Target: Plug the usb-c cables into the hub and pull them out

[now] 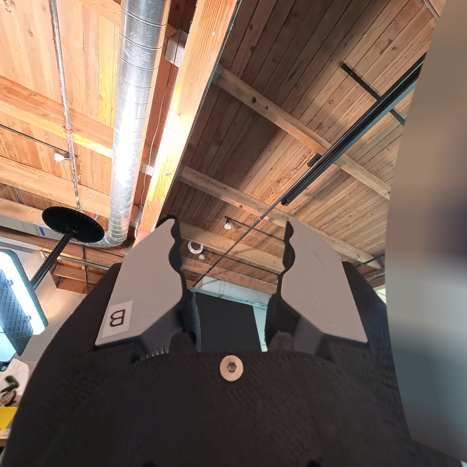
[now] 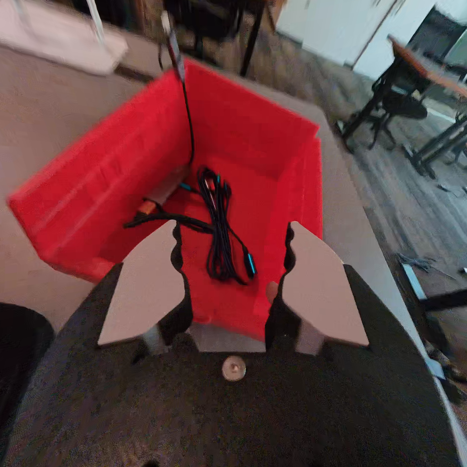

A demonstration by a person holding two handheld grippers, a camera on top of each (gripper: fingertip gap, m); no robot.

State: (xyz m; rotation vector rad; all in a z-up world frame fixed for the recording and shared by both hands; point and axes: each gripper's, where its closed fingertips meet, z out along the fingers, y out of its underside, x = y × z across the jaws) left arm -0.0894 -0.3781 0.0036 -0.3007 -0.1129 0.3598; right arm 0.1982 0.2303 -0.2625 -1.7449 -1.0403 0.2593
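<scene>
In the right wrist view a red bin (image 2: 106,161) stands on a grey table. A bundle of black usb-c cables (image 2: 219,227) with blue-tipped plugs lies on the bin's floor. A grey hub (image 2: 169,187) lies against the bin's left wall, with an orange-ended plug (image 2: 147,208) beside it. A black cable (image 2: 188,113) rises out of the bin. My right gripper (image 2: 231,226) is open and empty, above the bin's near side. My left gripper (image 1: 231,225) is open and empty and points up at the ceiling; no task object shows in its view.
The grey table top (image 2: 38,106) surrounds the bin. Black tables and chairs (image 2: 394,101) stand on the floor to the right. The left wrist view shows wooden ceiling beams, a silver duct (image 1: 131,101), a black lamp disc (image 1: 73,225) and a blurred patch at right. There is about 70 cm between the tips of the two grippers.
</scene>
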